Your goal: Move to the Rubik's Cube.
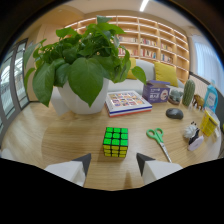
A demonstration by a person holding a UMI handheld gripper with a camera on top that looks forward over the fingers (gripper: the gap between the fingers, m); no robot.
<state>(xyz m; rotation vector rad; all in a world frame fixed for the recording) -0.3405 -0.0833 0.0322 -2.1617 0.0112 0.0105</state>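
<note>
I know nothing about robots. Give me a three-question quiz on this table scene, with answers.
1. True or false: the fingers are closed on the cube.
2. What lies just beside the cube, next to one finger: A) scissors, B) a spoon, C) a phone?
3. What stands behind the cube in a white pot?

Key
1. False: the fingers are open, and the cube sits on the table just ahead of the gap between them, untouched.
2. A, the green-handled scissors.
3. A leafy plant, with a book beside it.
</note>
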